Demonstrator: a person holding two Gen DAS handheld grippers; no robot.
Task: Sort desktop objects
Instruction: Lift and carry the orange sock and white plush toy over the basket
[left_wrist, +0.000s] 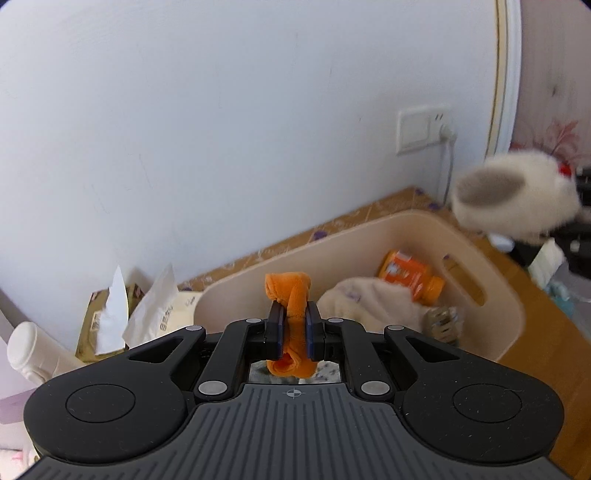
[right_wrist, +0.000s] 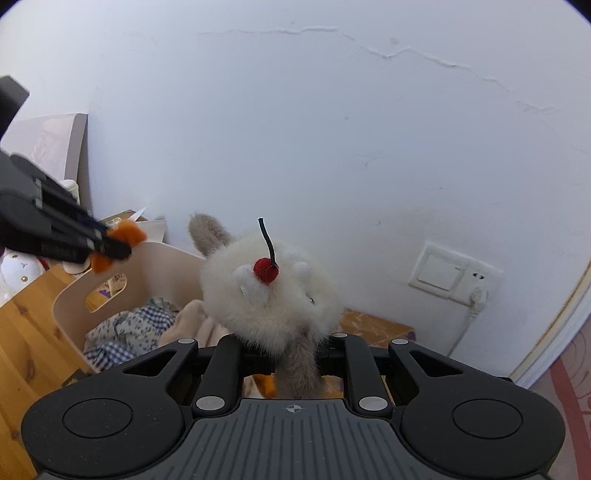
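My left gripper (left_wrist: 294, 325) is shut on a small orange plush piece (left_wrist: 291, 291), held above the near rim of a beige storage bin (left_wrist: 491, 295). The bin holds an orange bottle (left_wrist: 410, 275), a cream cloth (left_wrist: 369, 304) and a checked cloth (right_wrist: 129, 332). My right gripper (right_wrist: 295, 354) is shut on a fluffy white plush toy (right_wrist: 269, 295) with a red cherry on top, gripped by its grey-brown part and held above the bin. In the left wrist view that toy (left_wrist: 517, 195) shows blurred at the right. The left gripper (right_wrist: 110, 243) with the orange piece shows at the left of the right wrist view.
The bin stands on a wooden desk (right_wrist: 22, 332) against a white wall. Left of it are tissue packs (left_wrist: 110, 317) and a white bottle (left_wrist: 33, 354). A wall switch and socket (right_wrist: 450, 277) with a plugged cable sit behind. A small white plush (right_wrist: 18, 273) lies at the far left.
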